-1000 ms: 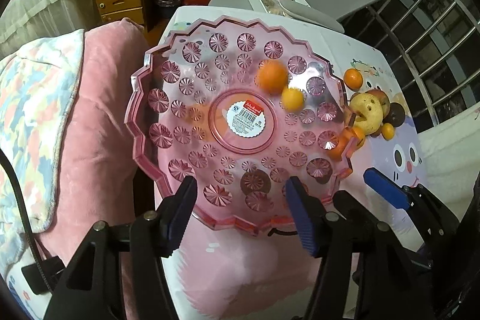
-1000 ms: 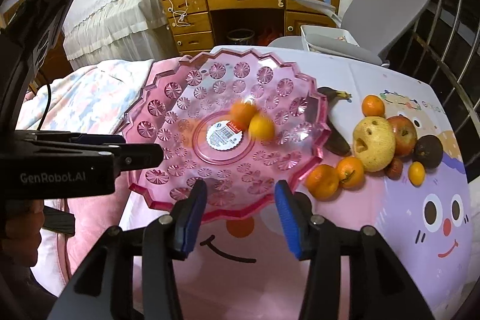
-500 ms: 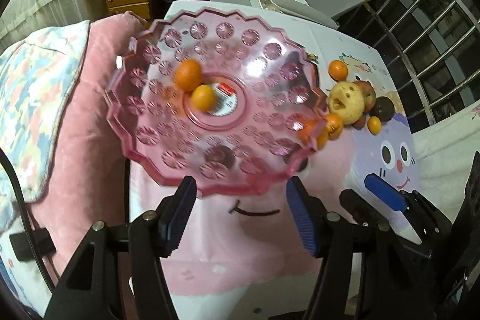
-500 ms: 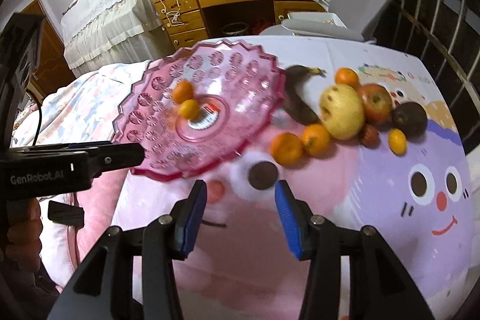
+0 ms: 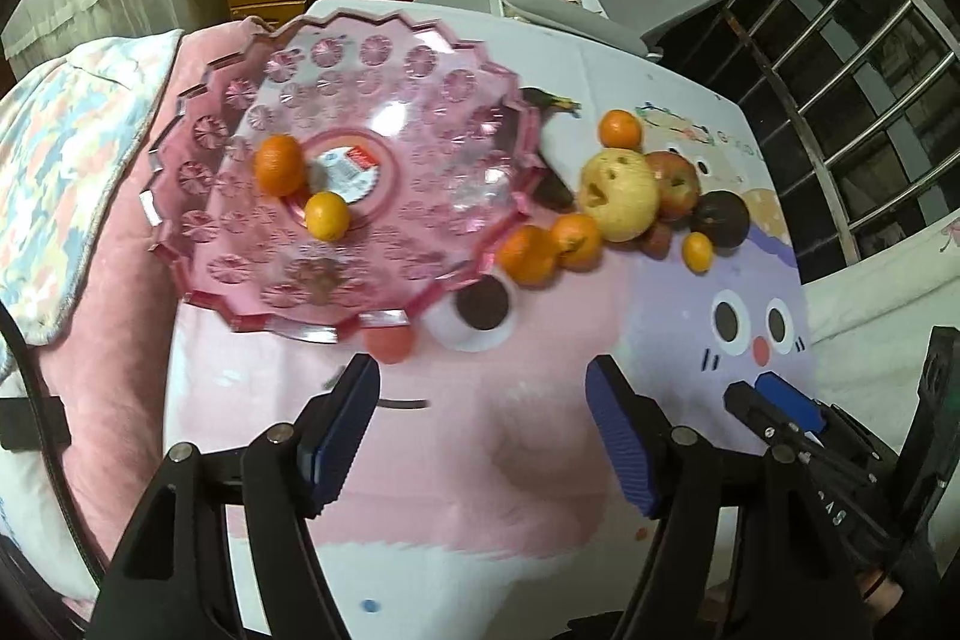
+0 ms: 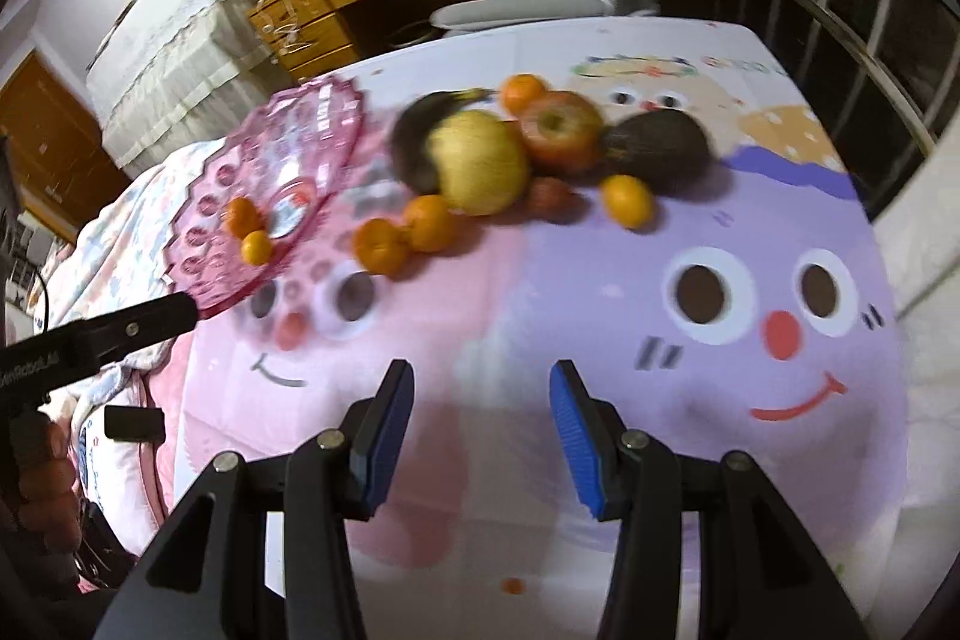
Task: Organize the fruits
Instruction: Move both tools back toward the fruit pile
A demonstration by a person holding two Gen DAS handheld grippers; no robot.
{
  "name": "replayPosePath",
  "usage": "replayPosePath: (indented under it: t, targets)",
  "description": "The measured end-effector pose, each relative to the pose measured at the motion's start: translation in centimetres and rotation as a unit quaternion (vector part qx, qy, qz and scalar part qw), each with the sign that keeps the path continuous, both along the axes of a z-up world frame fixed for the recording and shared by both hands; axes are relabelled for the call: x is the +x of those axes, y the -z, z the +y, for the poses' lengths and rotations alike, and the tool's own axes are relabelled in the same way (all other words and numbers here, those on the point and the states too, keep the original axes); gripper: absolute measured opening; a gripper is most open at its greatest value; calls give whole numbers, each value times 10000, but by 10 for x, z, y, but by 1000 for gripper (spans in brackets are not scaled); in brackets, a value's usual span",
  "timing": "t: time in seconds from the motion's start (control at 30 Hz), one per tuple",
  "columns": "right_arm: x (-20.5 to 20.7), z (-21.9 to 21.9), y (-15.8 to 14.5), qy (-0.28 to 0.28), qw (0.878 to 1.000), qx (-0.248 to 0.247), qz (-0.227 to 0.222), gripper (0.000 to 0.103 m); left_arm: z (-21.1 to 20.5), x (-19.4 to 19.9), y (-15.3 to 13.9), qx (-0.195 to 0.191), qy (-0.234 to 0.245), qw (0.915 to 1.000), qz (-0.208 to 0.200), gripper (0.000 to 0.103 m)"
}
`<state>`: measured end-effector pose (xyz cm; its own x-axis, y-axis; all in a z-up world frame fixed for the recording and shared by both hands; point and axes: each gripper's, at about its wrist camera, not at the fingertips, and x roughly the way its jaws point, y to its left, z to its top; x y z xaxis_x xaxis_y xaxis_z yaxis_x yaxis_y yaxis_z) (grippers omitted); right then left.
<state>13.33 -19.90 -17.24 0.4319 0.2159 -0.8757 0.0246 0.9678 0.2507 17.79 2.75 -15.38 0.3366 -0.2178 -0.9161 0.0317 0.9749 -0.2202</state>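
left wrist view: your left claw (image 5: 480, 424) has just been opening, nothing between its pads, and the pink plate (image 5: 198, 88) that filled the frame a second ago now sits at upper left, two tangerines (image 5: 279, 164) resting in it. your right claw (image 6: 480, 430) is part open and empty too. the fruit pile (image 6: 480, 160) waits at centre on the surface, just right of the plate; loading comes next.
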Motion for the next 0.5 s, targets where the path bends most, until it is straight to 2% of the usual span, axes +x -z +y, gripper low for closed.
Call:
replayPosePath:
  t: [0.17, 0.33, 0.5]
  targets:
    - [4, -51, 3, 245, 9996, 111, 124, 49, -31, 0, -2, 106, -104, 9999, -61, 76]
    - [15, -91, 6, 456, 9974, 453, 333, 55, -54, 9, -1, 195, -133, 9997, -32, 80]
    - [34, -117, 5, 465, 9957, 735, 328, 66, -75, 23, -2, 291, -94, 9995, -21, 84]
